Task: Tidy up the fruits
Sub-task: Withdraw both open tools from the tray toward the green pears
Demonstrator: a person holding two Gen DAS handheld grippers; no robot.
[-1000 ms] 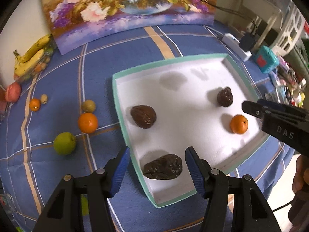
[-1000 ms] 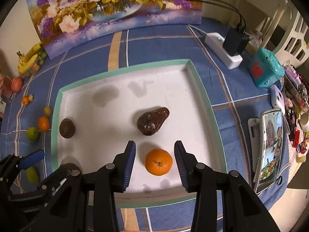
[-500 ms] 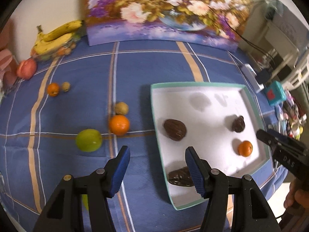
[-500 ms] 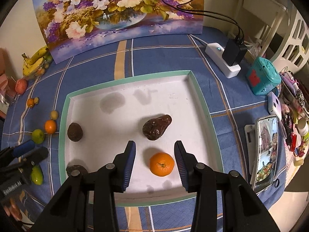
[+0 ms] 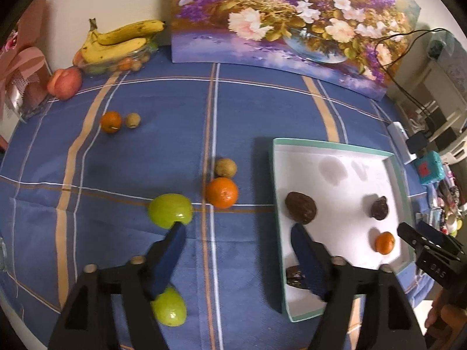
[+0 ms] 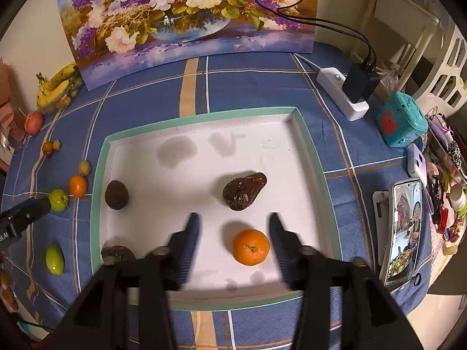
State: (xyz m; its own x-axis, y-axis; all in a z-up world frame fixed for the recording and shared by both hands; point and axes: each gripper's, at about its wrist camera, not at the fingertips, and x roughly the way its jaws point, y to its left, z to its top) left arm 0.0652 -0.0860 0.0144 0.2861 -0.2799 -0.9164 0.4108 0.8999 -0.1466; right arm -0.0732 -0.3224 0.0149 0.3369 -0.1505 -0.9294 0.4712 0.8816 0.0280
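Note:
A white tray with a teal rim (image 6: 102,157) (image 5: 274,157) holds an orange (image 6: 250,246) (image 5: 384,242) and three dark brown fruits (image 6: 244,190) (image 6: 116,194) (image 6: 116,253). My right gripper (image 6: 232,221) is open and empty above the tray, just behind its orange. My left gripper (image 5: 238,232) is open and empty over the blue cloth left of the tray. Ahead of it lie a green apple (image 5: 170,210), an orange (image 5: 221,192) and a small brown fruit (image 5: 225,167). A green fruit (image 5: 169,306) lies under its left finger.
A small orange (image 5: 111,121) and a small brown fruit (image 5: 132,120) lie further left. Bananas (image 5: 122,40) on a glass dish and a peach (image 5: 64,82) sit at the back left. A flower painting (image 6: 186,20) stands behind. A power strip (image 6: 341,96), teal box (image 6: 402,122) and phone (image 6: 404,227) sit right.
My left gripper has swung left from the tray, over the cloth toward the loose fruits. My right gripper has drawn back a little and stays open above the tray's orange.

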